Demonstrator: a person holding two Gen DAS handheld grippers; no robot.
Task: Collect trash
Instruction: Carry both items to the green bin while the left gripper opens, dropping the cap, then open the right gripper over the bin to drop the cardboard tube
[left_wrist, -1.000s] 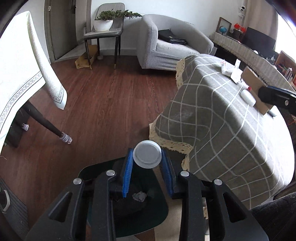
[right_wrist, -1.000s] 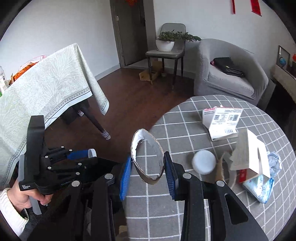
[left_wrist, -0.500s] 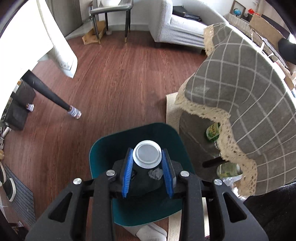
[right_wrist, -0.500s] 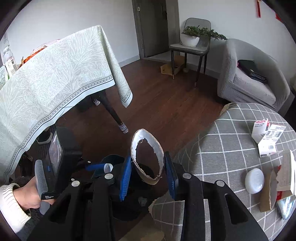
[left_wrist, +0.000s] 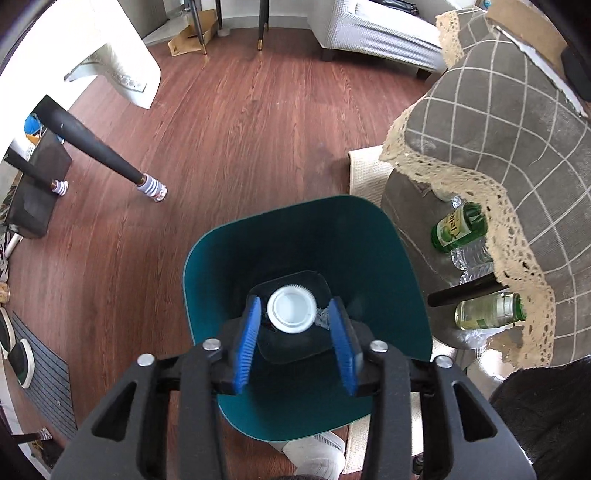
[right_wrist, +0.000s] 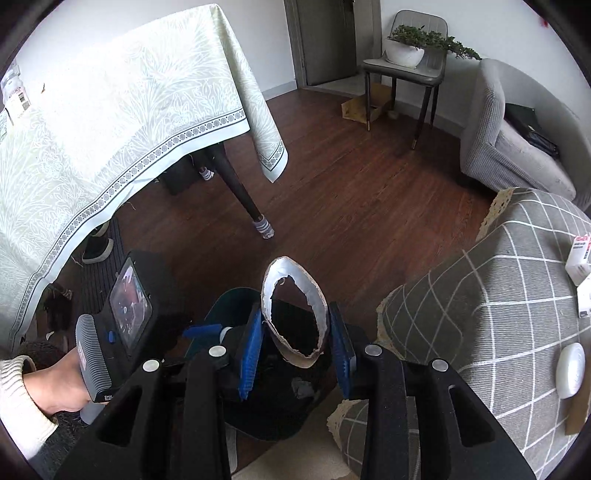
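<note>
A teal trash bin (left_wrist: 295, 221) with a black liner stands on the wood floor beside the round table. My left gripper (left_wrist: 294, 314) points down into it, and its jaws are opening. A white screw cap (left_wrist: 291, 310) sits between the blue pads with a gap on each side. My right gripper (right_wrist: 295, 332) is shut on a torn cardboard ring (right_wrist: 314, 295), held upright above the bin (right_wrist: 229, 299). The right wrist view also shows the left gripper (right_wrist: 203, 328), held by a hand (right_wrist: 55, 384) in a white sleeve. Crumpled scrap (right_wrist: 303, 386) lies in the bin.
The round table with a grey checked cloth (left_wrist: 498, 129) stands right of the bin, with a green bottle (left_wrist: 458, 229) and a clear bottle (left_wrist: 487, 310) under it. A white lid (right_wrist: 570, 365) and small boxes (right_wrist: 580, 254) lie on top. A pale-clothed table (right_wrist: 110, 110) and its leg (right_wrist: 240, 184) stand to the left.
Both grippers came down over the teal bin. The left jaws widened and the white cap came free of the pads. The right gripper carried the cardboard ring off the table toward the bin.
</note>
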